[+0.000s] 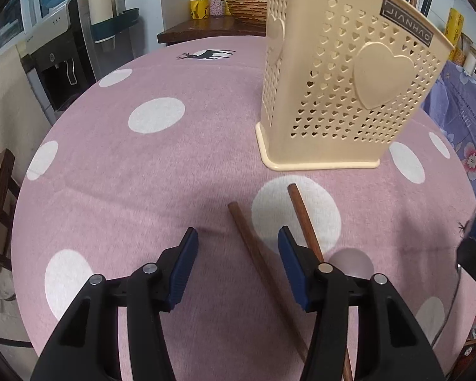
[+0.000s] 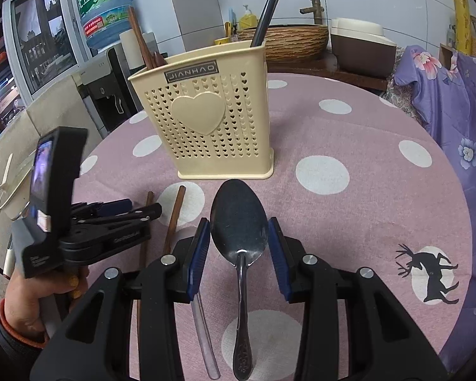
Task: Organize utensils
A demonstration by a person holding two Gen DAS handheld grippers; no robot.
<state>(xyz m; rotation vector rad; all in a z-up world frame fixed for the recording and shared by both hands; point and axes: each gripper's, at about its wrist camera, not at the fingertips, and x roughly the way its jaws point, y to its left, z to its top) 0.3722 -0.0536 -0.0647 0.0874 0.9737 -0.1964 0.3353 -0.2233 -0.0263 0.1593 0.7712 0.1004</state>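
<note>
Two brown chopsticks (image 1: 263,263) are seen lying on the pink dotted cloth (image 1: 142,174), just in front of the holder (image 1: 342,73), which stands upright at 1 o'clock in the left wrist view. One chopstick is framed between the fingers of the left gripper (image 1: 236,247), whose jaws stand partly apart without touching it; the other (image 1: 304,219) runs under the right-hand blue pad (image 1: 290,260), and contact cannot be told. In the right wrist view the holder is placed at 12 o'clock, with dark chopsticks (image 2: 266,16) and brown ones (image 2: 141,41) standing in it. A metal spoon (image 2: 239,222) is laid bowl-forward on the cloth between the fingers of the right gripper (image 2: 239,241); the jaws are held moderately apart and a gap is visible on each side of the bowl, so nothing is gripped. A clear straw-like stick (image 2: 204,339) is seen beside the spoon handle at 7 o'clock. The left gripper's body is viewed at 9 o'clock, carried by a hand (image 2: 41,295) in a dark sleeve. A water bottle (image 2: 103,6) and a woven basin (image 2: 288,41) are found beyond the table.
</note>
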